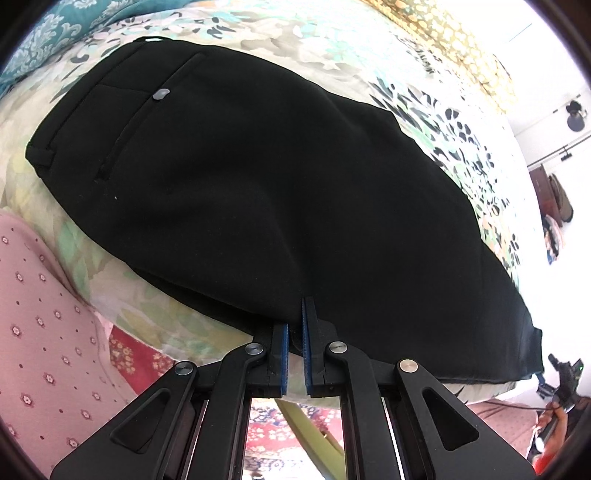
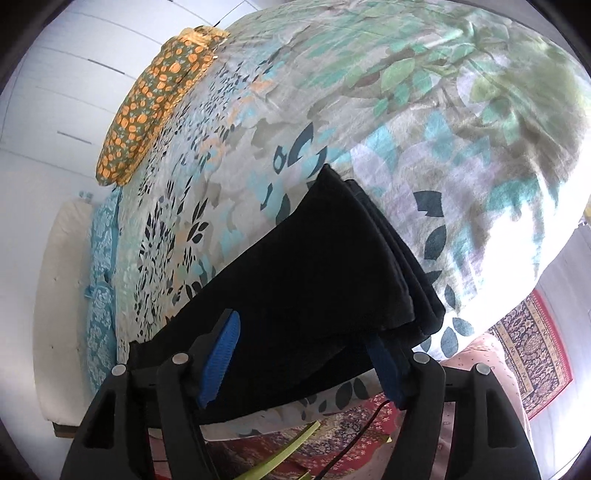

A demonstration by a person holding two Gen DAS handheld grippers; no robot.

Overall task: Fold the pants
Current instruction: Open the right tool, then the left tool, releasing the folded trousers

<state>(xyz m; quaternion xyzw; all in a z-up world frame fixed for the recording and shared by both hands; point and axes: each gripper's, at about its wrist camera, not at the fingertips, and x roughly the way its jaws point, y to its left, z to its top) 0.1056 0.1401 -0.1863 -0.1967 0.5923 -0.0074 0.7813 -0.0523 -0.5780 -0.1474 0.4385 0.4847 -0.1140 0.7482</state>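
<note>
On the bed, over the floral bedspread (image 1: 332, 44), the black pants (image 1: 258, 184) lie spread flat, waistband end toward the far left of my left wrist view, a back pocket with a grey button (image 1: 160, 94) facing up and a belt loop at the waist edge. My left gripper (image 1: 294, 343) sits at the near edge of the pants; its blue pads (image 1: 306, 332) are close together with only a thin gap, and a bit of black cloth edge appears pinched between them, though the fabric is dark and I can't tell how much is caught. In the right wrist view the pants (image 2: 314, 266) show the leg end, several stacked hem layers fanned at the right side, lying on the bedspread (image 2: 424, 129) near the bed's edge. My right gripper (image 2: 303, 358) is spread wide, one blue pad (image 2: 219, 354) resting on top of the cloth at left, the other at right tucked under the layered hems, so the leg end sits between the fingers without being squeezed. An orange patterned pillow (image 2: 155, 99) lies at the far side of the bed, well apart from the pants. A teal patterned cloth (image 1: 55, 29) lies beyond the waistband. A pink dotted fabric (image 1: 40, 314) hangs by the bed near my left side, and a red patterned rug (image 2: 532, 354) covers the floor below.
</note>
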